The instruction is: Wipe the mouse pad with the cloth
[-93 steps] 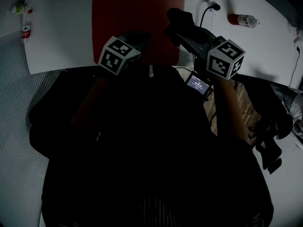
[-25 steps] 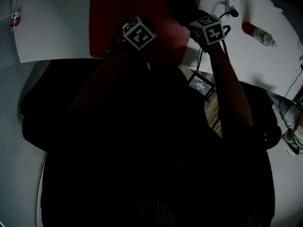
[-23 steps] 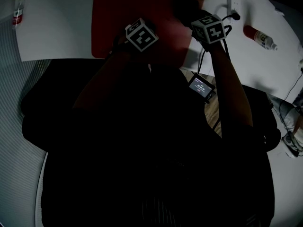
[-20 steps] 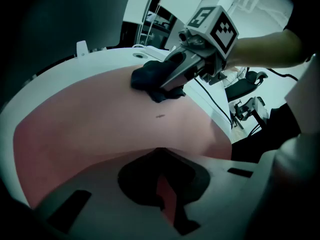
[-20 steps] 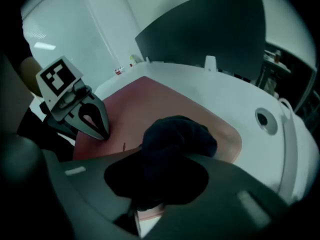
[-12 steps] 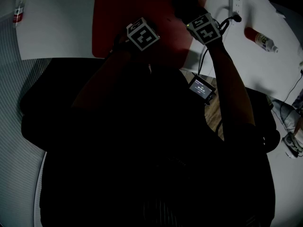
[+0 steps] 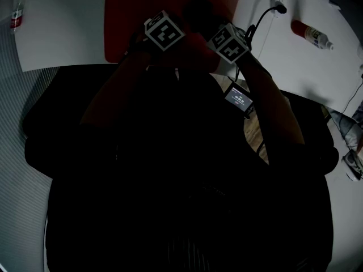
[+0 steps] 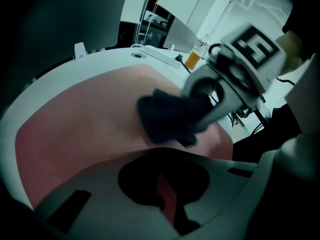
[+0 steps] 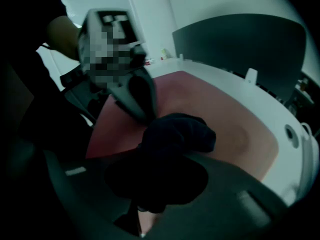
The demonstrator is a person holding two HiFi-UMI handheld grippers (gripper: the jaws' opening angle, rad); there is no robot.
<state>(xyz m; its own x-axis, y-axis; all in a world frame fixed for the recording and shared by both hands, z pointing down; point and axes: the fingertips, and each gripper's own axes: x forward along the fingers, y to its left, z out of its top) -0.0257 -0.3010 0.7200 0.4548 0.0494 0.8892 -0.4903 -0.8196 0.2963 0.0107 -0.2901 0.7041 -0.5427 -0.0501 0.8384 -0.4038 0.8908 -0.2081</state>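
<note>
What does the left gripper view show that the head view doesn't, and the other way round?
Only the left gripper view: the left gripper with its own jaws, a sliver of the red mouse pad showing between them, and a dark chair back beyond the table. Only the head view: that gripper seen from above, the person's right forearm, and a bottle at the table's far left edge. Both: the mouse pad on the white table, with the dark cloth clamped in the right gripper over it.
</note>
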